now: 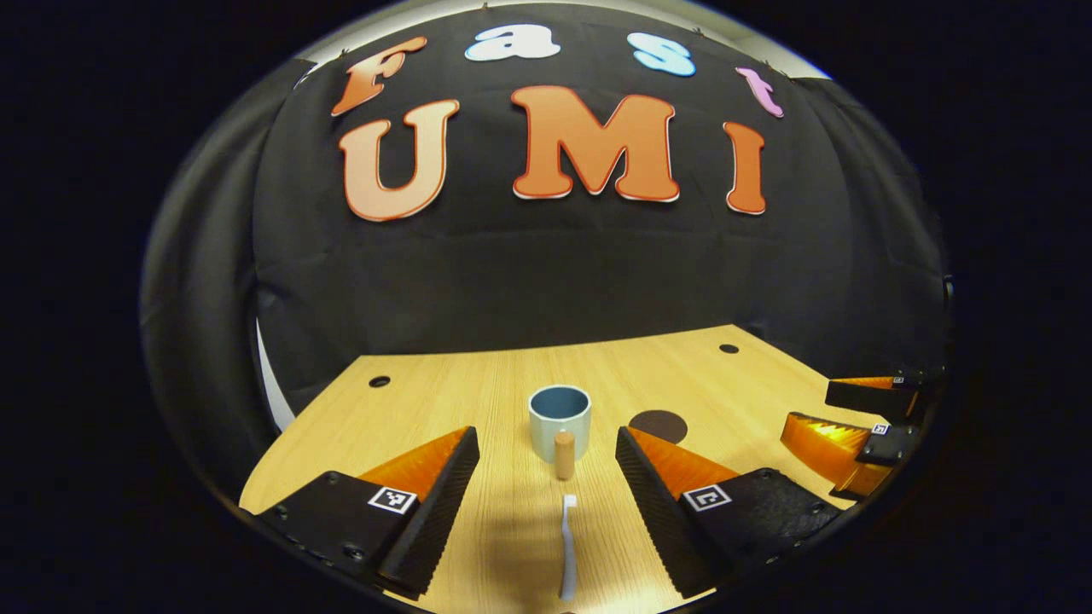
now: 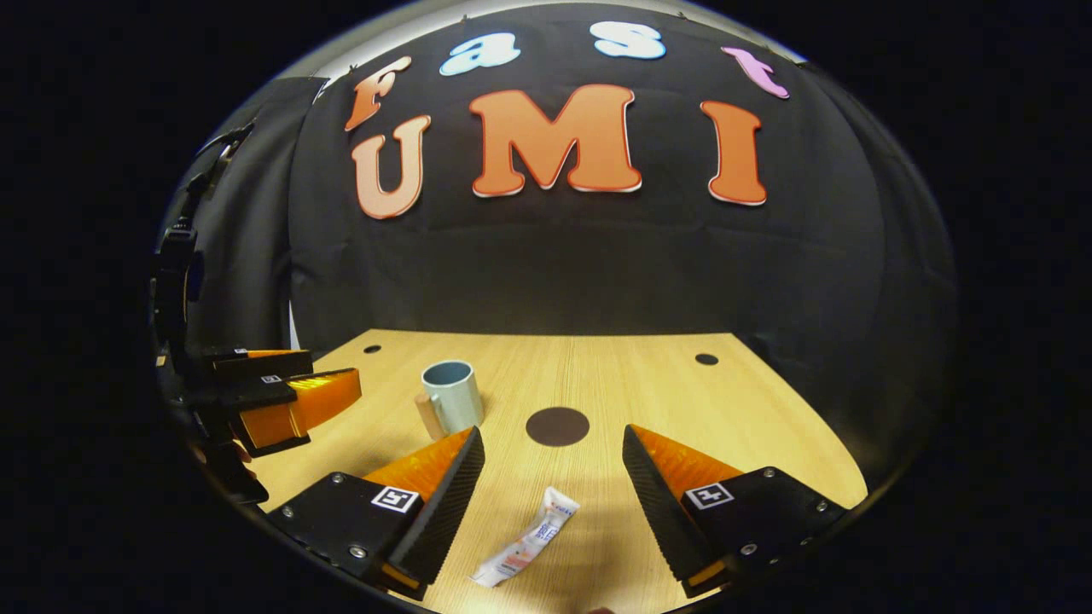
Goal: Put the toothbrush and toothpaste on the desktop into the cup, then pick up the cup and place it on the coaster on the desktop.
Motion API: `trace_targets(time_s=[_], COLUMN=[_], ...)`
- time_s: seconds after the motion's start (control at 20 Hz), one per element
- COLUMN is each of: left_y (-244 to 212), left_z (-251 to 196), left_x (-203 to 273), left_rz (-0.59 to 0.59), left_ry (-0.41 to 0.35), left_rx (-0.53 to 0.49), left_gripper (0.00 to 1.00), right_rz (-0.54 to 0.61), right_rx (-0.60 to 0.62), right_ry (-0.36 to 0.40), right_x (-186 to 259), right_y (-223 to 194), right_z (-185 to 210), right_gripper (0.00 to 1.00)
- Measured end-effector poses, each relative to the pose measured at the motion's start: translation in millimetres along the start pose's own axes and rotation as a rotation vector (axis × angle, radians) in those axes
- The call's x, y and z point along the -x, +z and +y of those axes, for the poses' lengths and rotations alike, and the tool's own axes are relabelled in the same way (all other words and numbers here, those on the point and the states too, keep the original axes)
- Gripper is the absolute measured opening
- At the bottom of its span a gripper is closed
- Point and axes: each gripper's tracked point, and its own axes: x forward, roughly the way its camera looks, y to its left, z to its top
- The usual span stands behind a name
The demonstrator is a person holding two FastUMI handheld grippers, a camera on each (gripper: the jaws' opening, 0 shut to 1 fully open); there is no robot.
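Left gripper view: hand-held gripper (image 1: 547, 499) (jaws apart) above toothbrush (image 1: 567, 546).

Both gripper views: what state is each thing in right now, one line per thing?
Cup: upright on the desktop, nothing seen inside, handle toward the left tongs.
Toothbrush: lying flat on the desktop between the open left tongs, not gripped.
Toothpaste: lying flat between the open right tongs, not gripped.
Coaster: bare, flat on the desktop, apart from the cup.
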Motion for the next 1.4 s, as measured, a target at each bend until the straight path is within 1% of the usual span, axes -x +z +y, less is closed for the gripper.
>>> trace_targets(time_s=[0.25,0.3,0.4,0.5,0.75,0.85,0.9,0.95,1.0,1.05,1.1,1.2,1.25,1.3,1.35,1.4], left_y=[-43,-49,-66,-87,-125,-141,-147,-152,-155,-159,-163,-171,-173,-174,-171,-171], left_z=[0,1,-2,-6,-6,-10,-9,-10,-9,-9,-9,-10,-14,-15,-14,-14], left_x=[-14,-18,-22,-24,-39,-44,-47,-49,-51,-51,-54,-57,-57,-58,-61,-61], left_rz=[0.130,0.153,0.201,0.264,0.386,0.454,0.482,0.504,0.528,0.551,0.578,0.631,0.644,0.655,0.633,0.639], left_ry=[-0.014,-0.018,-0.037,-0.049,-0.059,-0.081,-0.080,-0.075,-0.071,-0.071,-0.065,-0.052,-0.061,-0.053,-0.045,-0.043], left_rx=[0.007,0.008,0.009,0.019,0.016,0.038,0.044,0.044,0.033,0.017,0.005,0.001,0.007,0.024,0.028,0.027], left_gripper=[0.97,0.97,0.97,0.95,0.94,0.94,0.94,0.94,0.92,0.86,0.85,0.85,0.73,0.67,0.69,0.67], right_rz=[0.146,0.169,0.215,0.270,0.390,0.413,0.431,0.440,0.460,0.473,0.471,0.479,0.482,0.484,0.484,0.481], right_rx=[0.022,0.025,0.023,0.017,-0.059,-0.081,-0.097,-0.111,-0.116,-0.125,-0.120,-0.127,-0.136,-0.148,-0.158,-0.162], right_ry=[-0.002,-0.007,-0.017,-0.037,-0.048,-0.037,-0.036,-0.026,-0.016,0.000,-0.002,0.002,-0.002,-0.003,0.000,0.005], right_x=[-16,-19,-21,-22,-32,-33,-36,-37,-35,-34,-33,-34,-36,-37,-38,-37], right_y=[-45,-52,-66,-82,-127,-133,-139,-142,-146,-149,-147,-147,-149,-149,-149,-148], right_z=[5,5,4,1,-1,2,6,9,13,16,17,19,20,21,20,19], right_gripper=[0.98,0.95,0.94,0.93,0.83,0.78,0.80,0.76,0.76,0.71,0.71,0.65,0.63,0.55,0.50,0.40])
